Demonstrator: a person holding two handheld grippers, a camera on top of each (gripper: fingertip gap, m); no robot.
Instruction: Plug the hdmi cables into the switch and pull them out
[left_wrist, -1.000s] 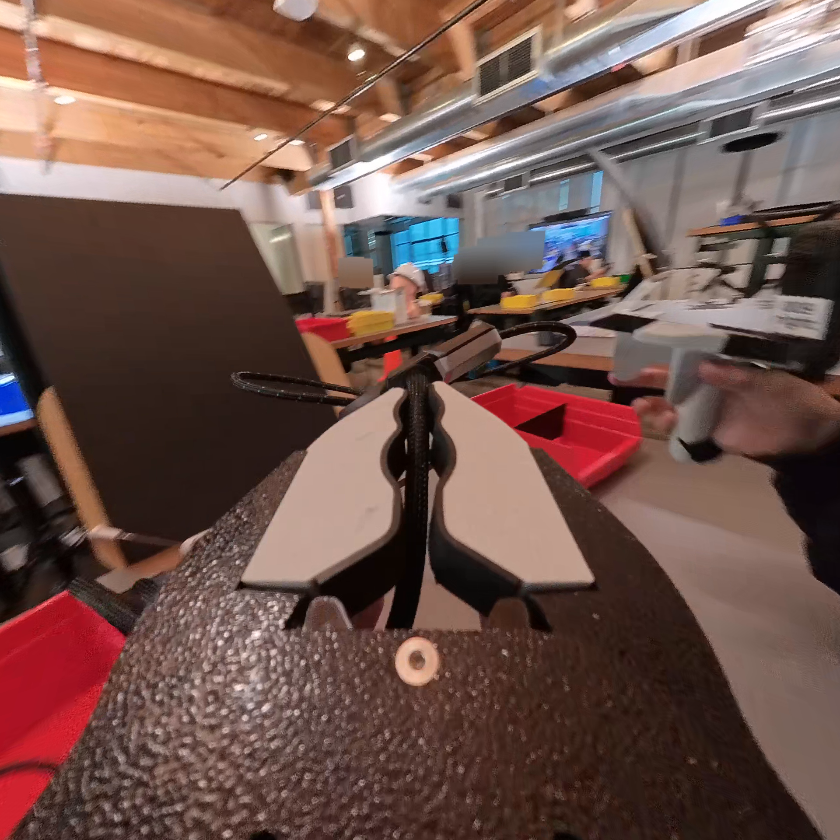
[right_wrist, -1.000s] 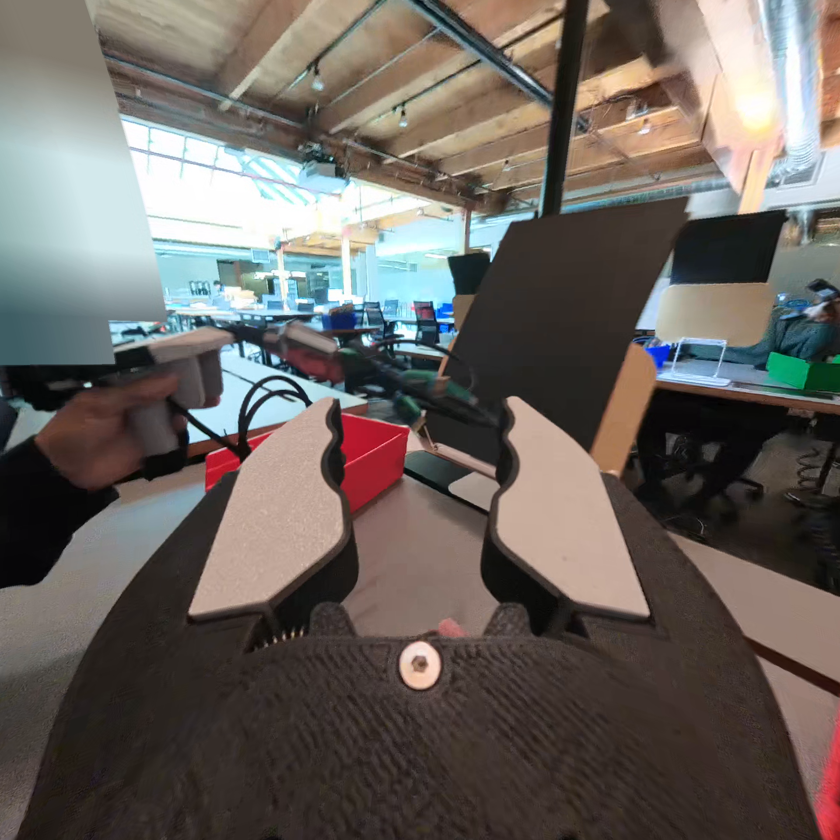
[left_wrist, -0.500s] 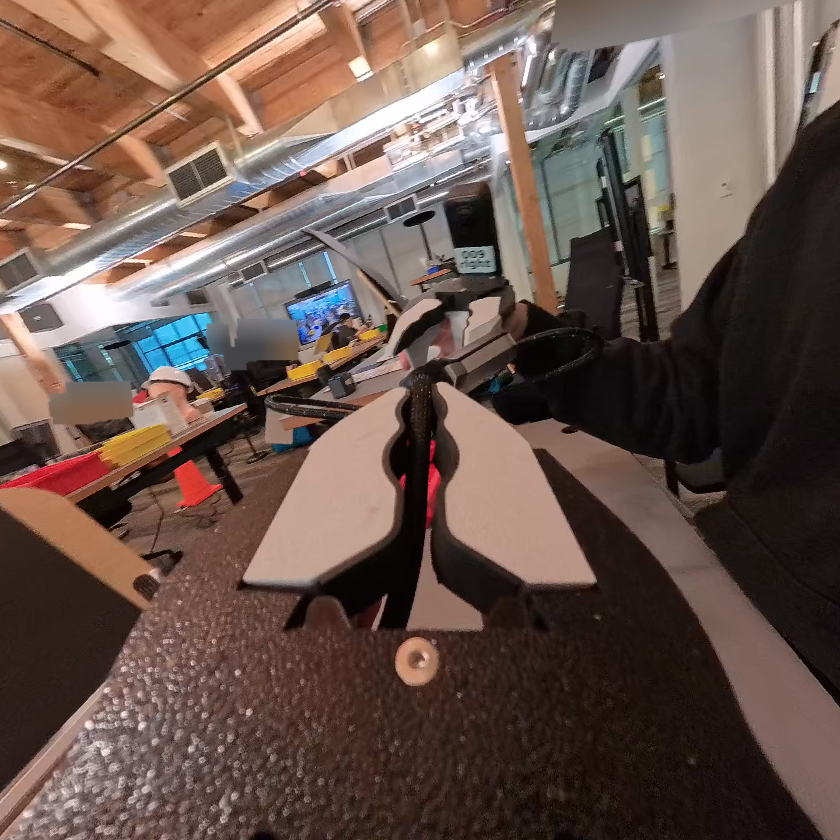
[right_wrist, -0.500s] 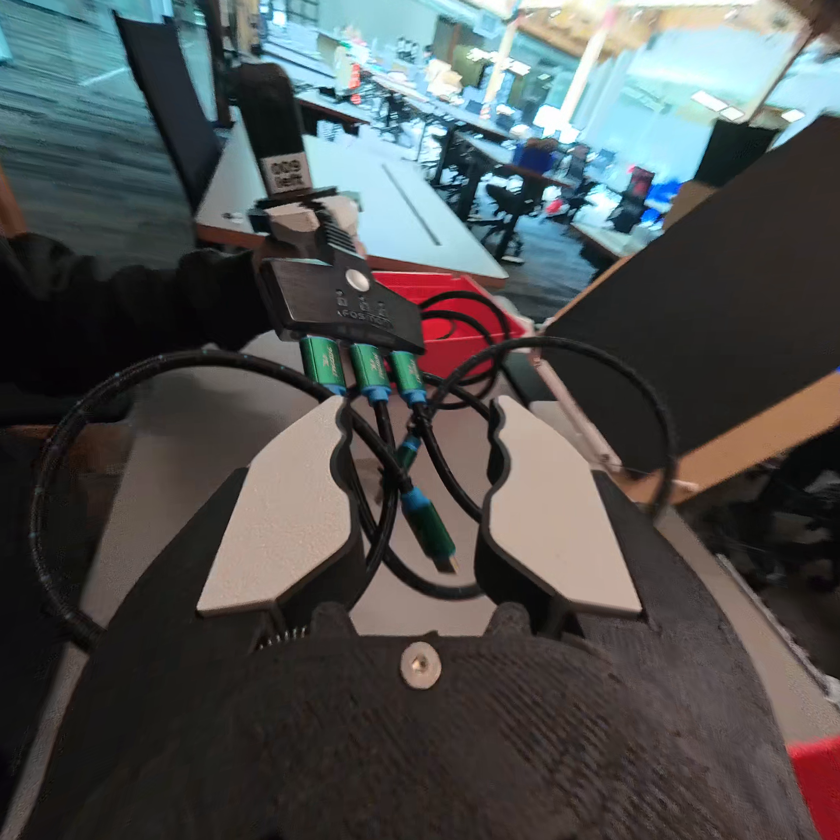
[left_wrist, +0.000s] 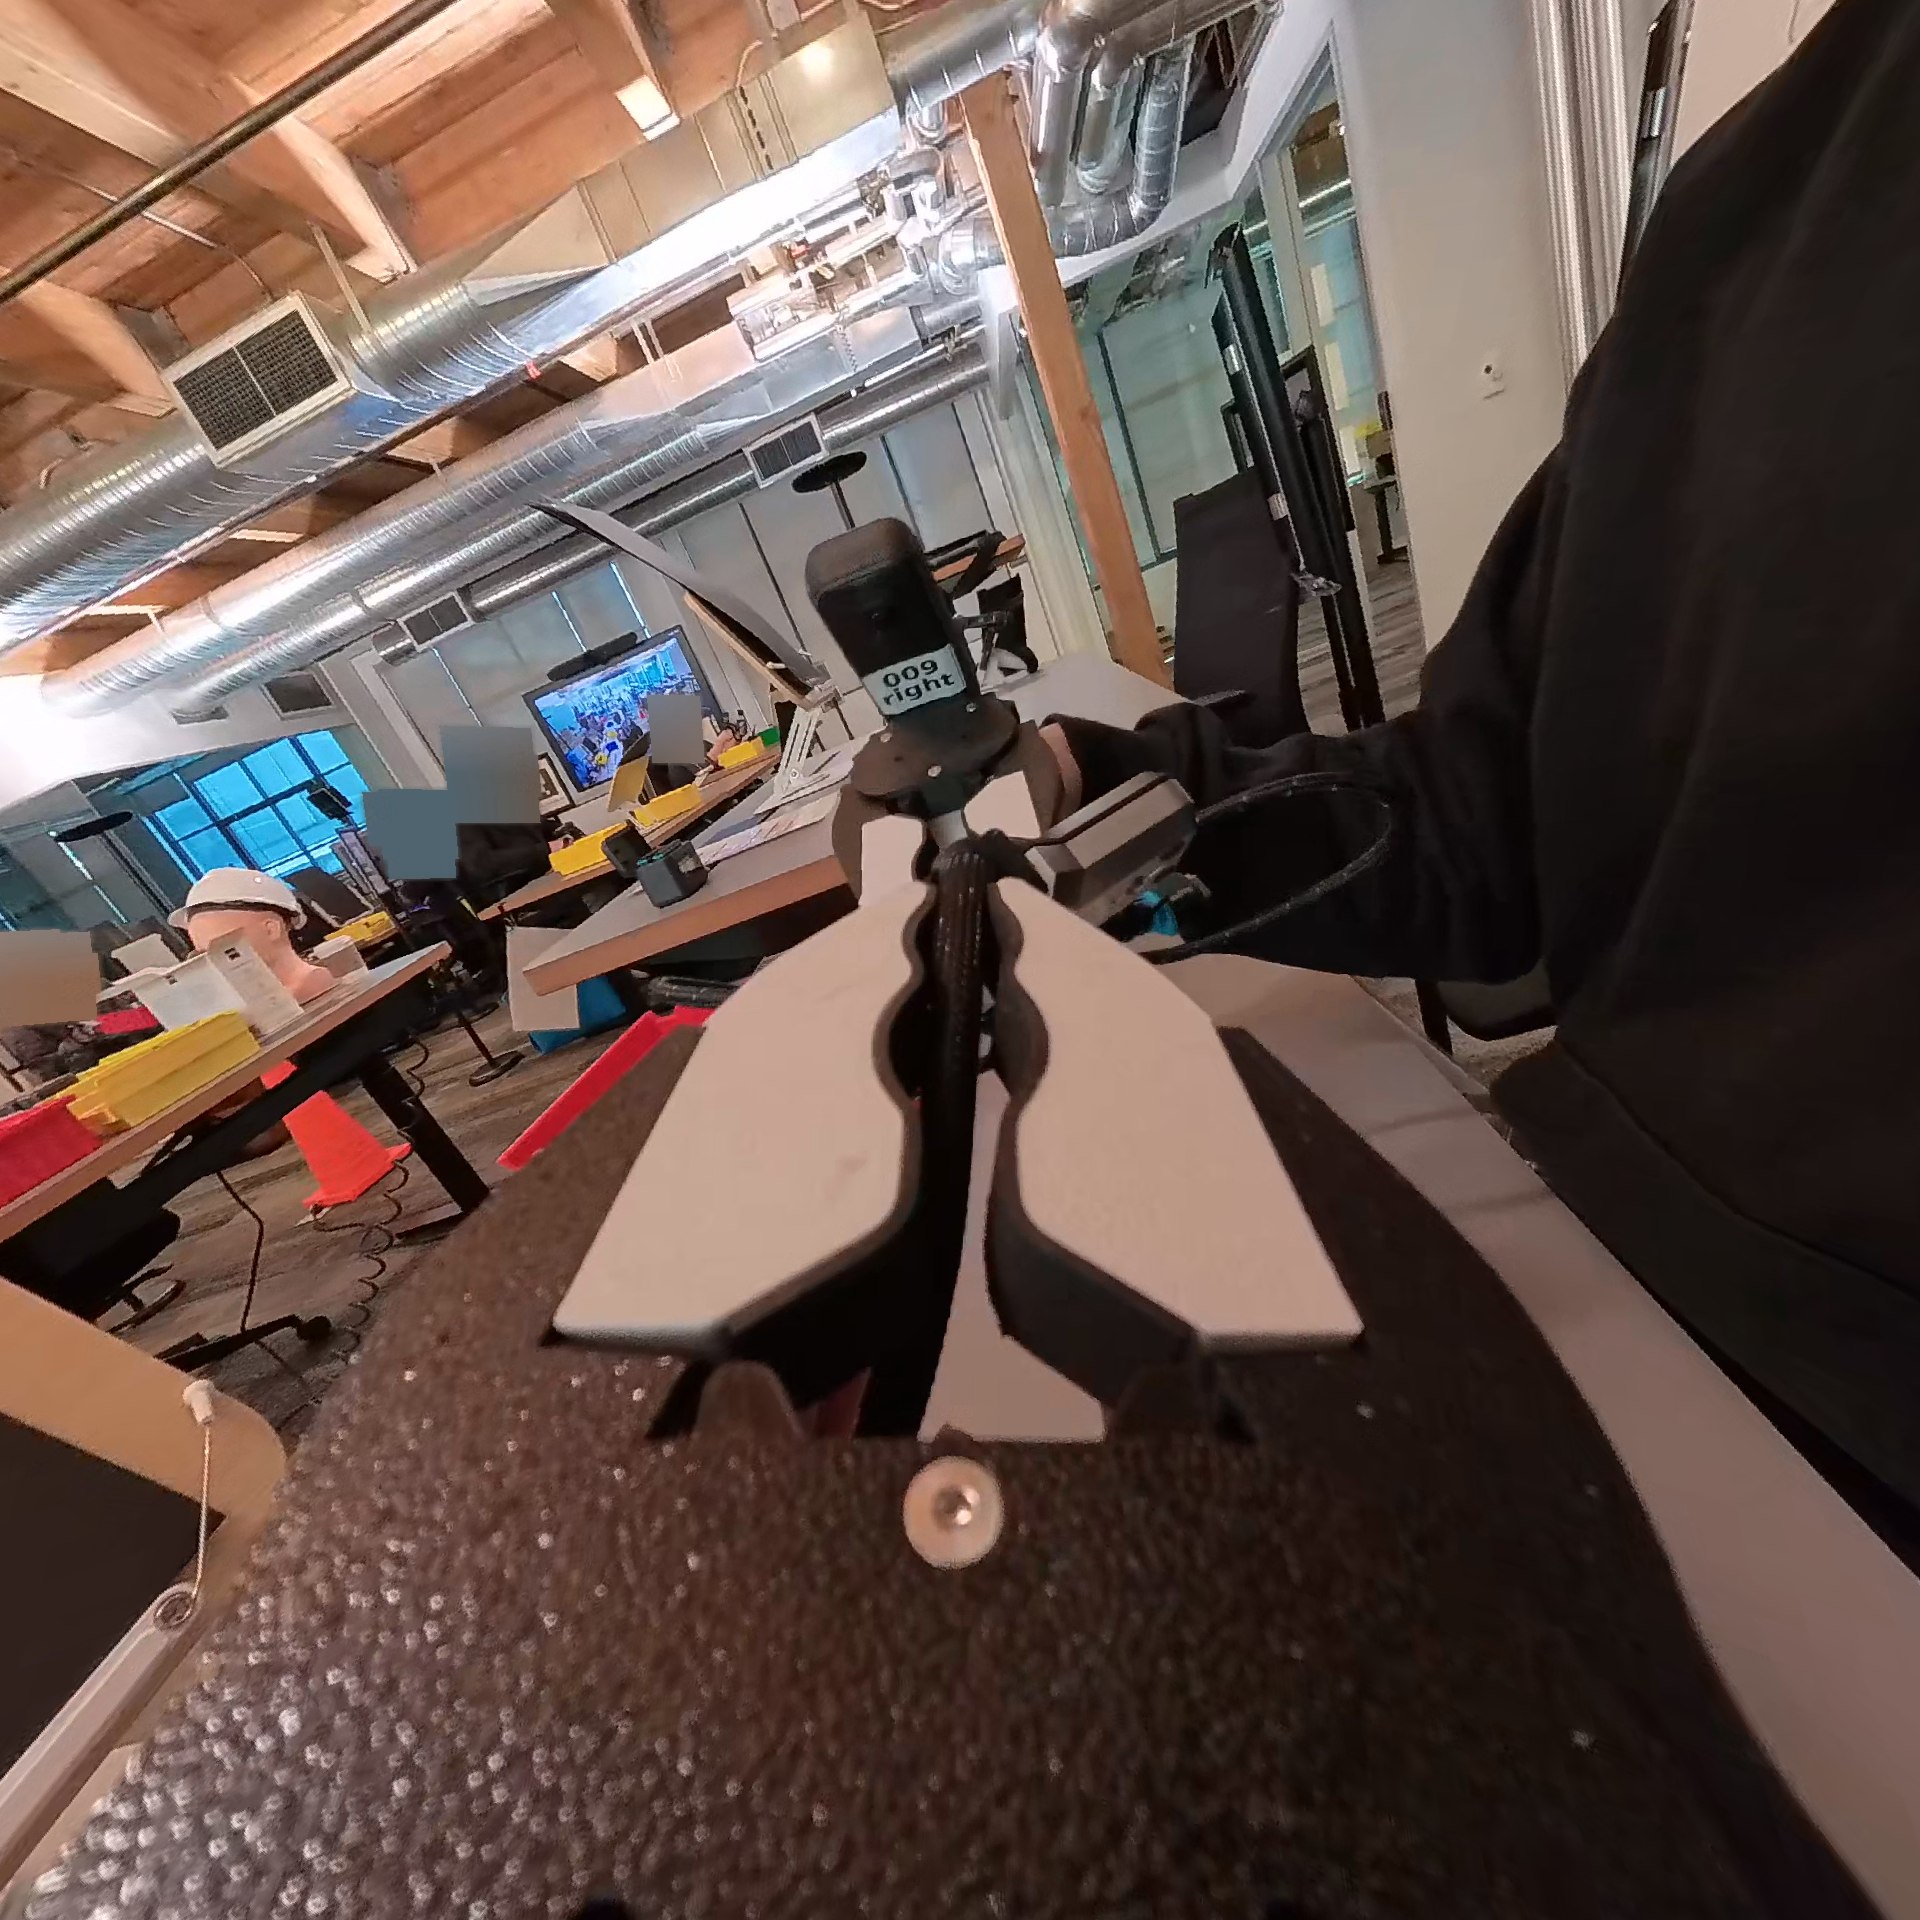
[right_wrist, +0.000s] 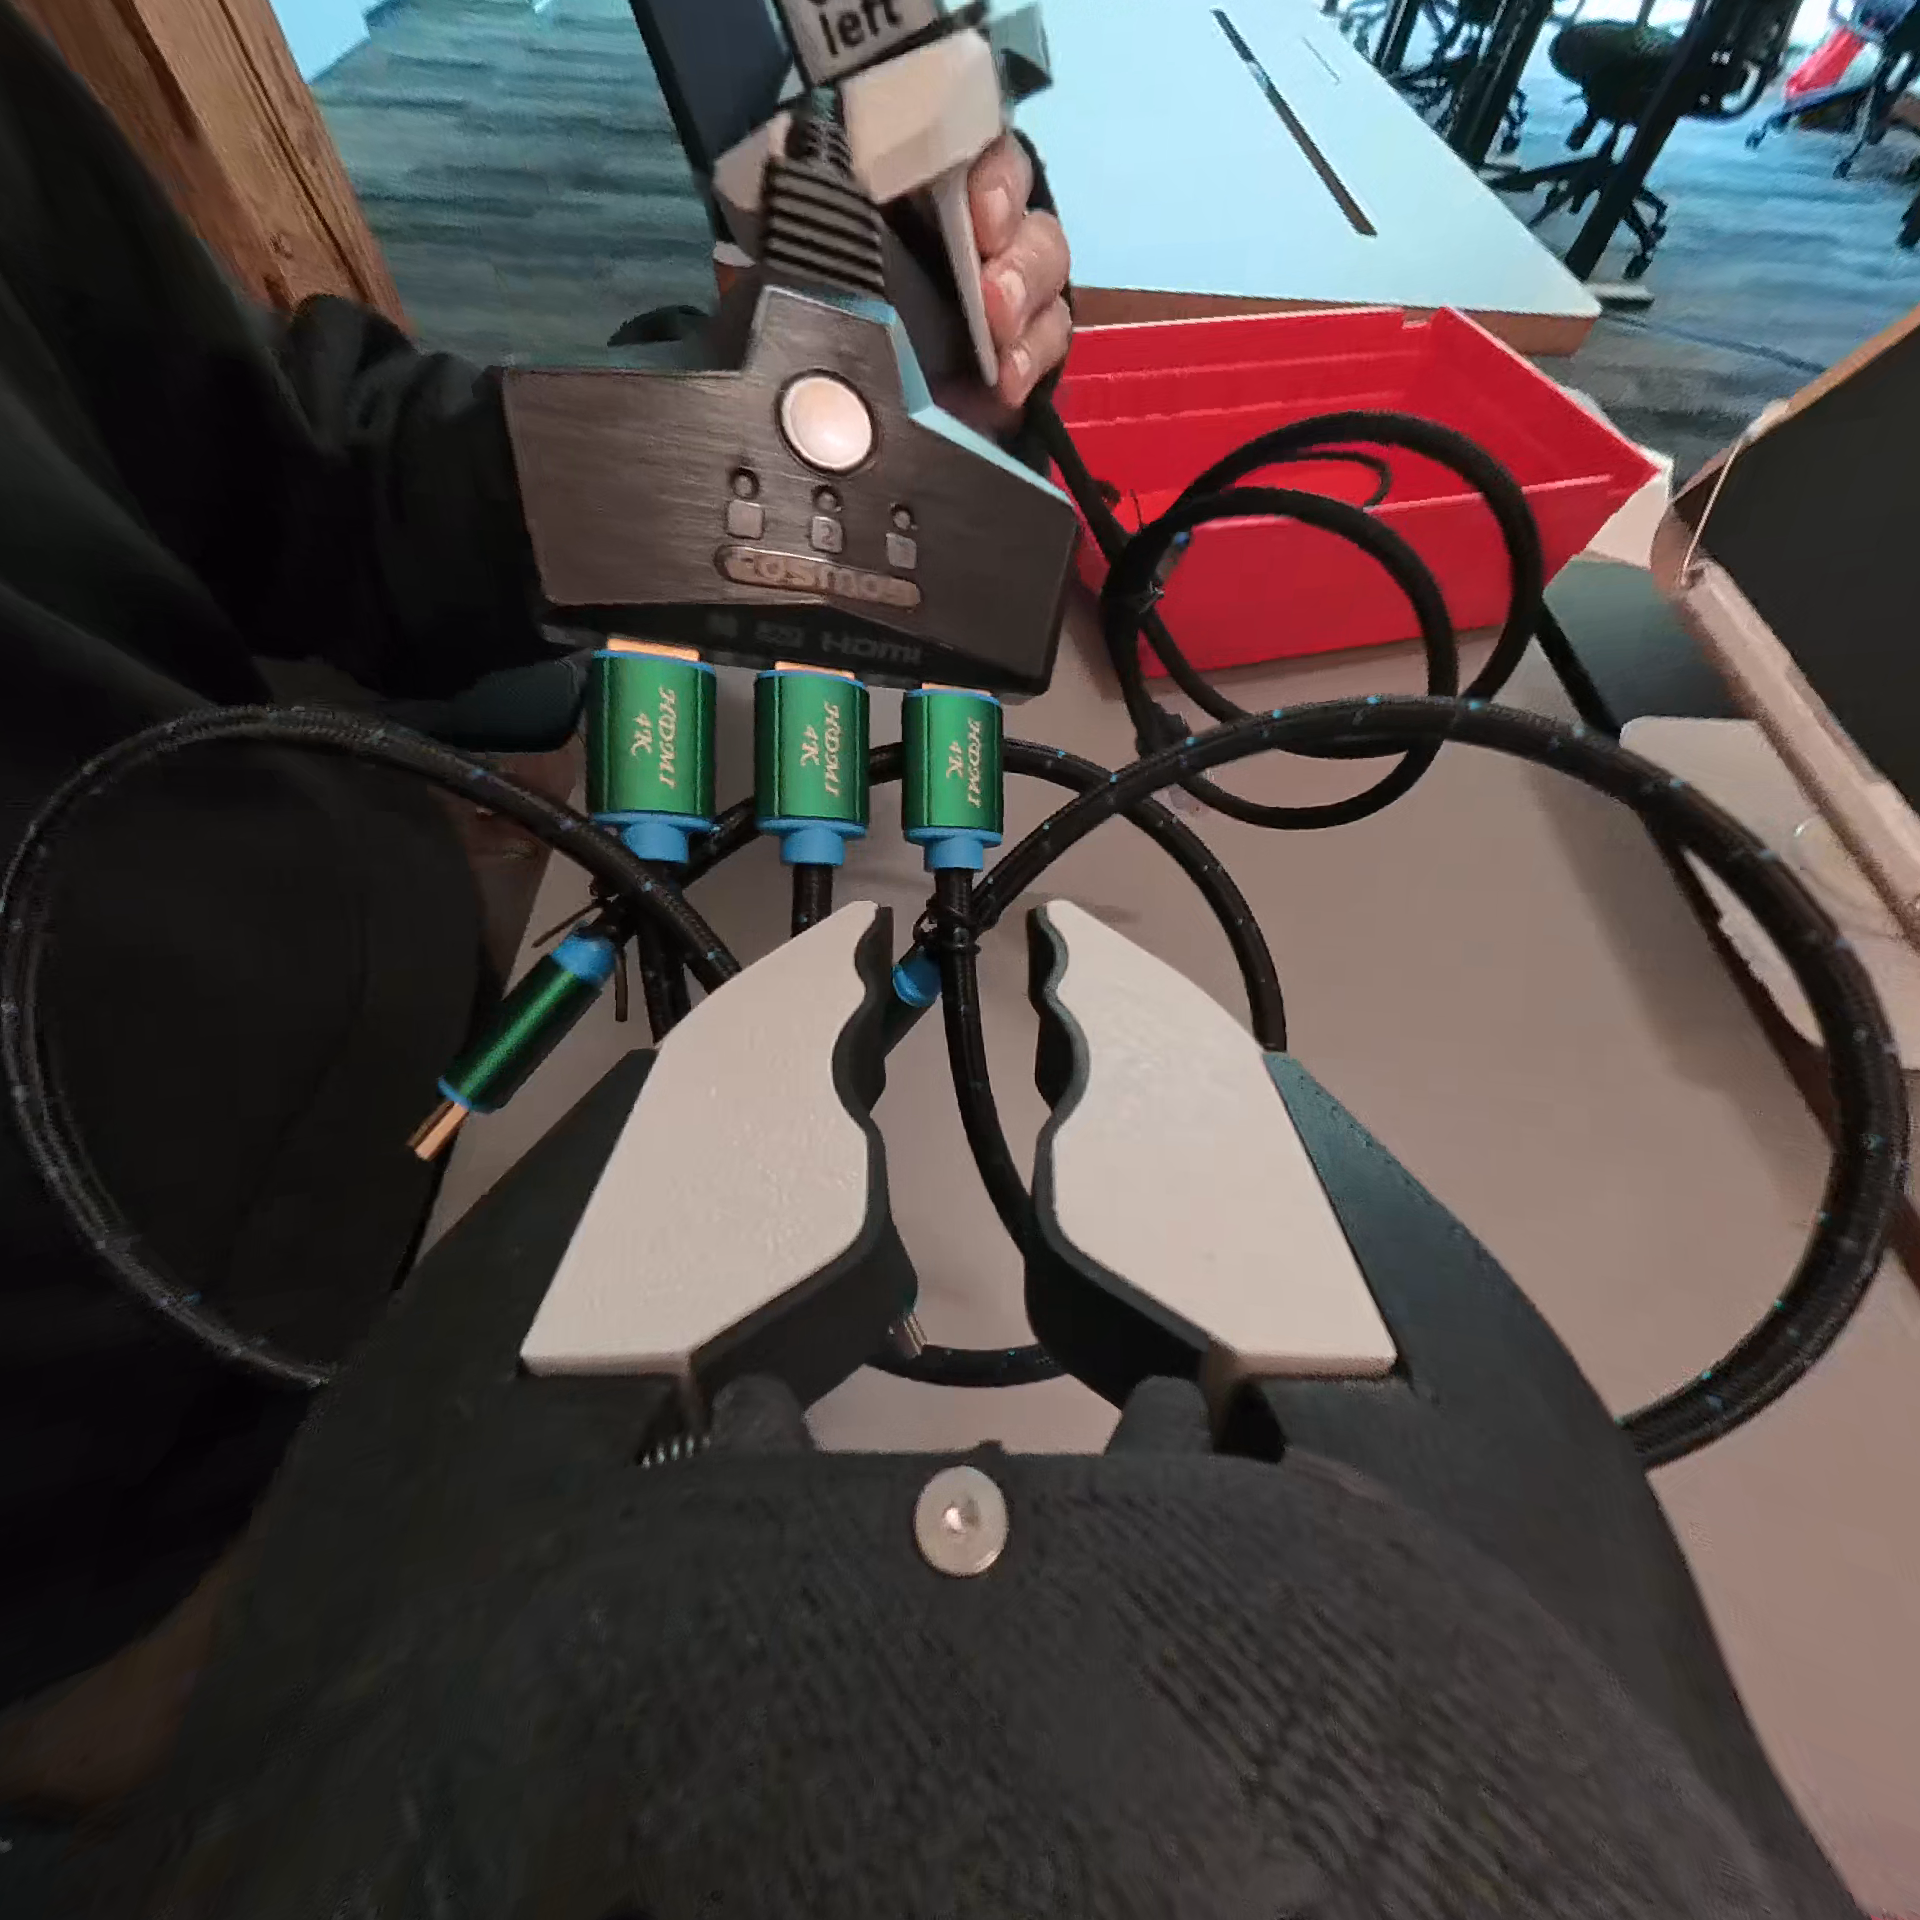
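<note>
My left gripper (left_wrist: 961, 899) is shut on the black braided cable (left_wrist: 951, 1039) of the switch, which runs between its fingers. The black switch (right_wrist: 790, 520) hangs in the air from that cable; in the left wrist view it shows edge-on (left_wrist: 1117, 842). Three green HDMI plugs (right_wrist: 810, 758) sit in its ports. A fourth green plug (right_wrist: 514, 1039) hangs loose at the left. My right gripper (right_wrist: 956, 925) is open just below the plugs, and the rightmost plug's cable (right_wrist: 966, 1060) runs between its fingers. The left gripper (right_wrist: 894, 114) shows at the top of the right wrist view.
A red bin (right_wrist: 1299, 457) stands on the grey table (right_wrist: 1455, 1039) behind the switch, with cable loops (right_wrist: 1351, 810) in front of it. A black board (right_wrist: 1849, 499) leans at the right. The person's dark sleeve (left_wrist: 1662, 727) fills the right of the left wrist view.
Both grippers have swung round to face each other. The right gripper has come close under the plugged switch and its fingers have narrowed around a cable. The left gripper keeps its hold.
</note>
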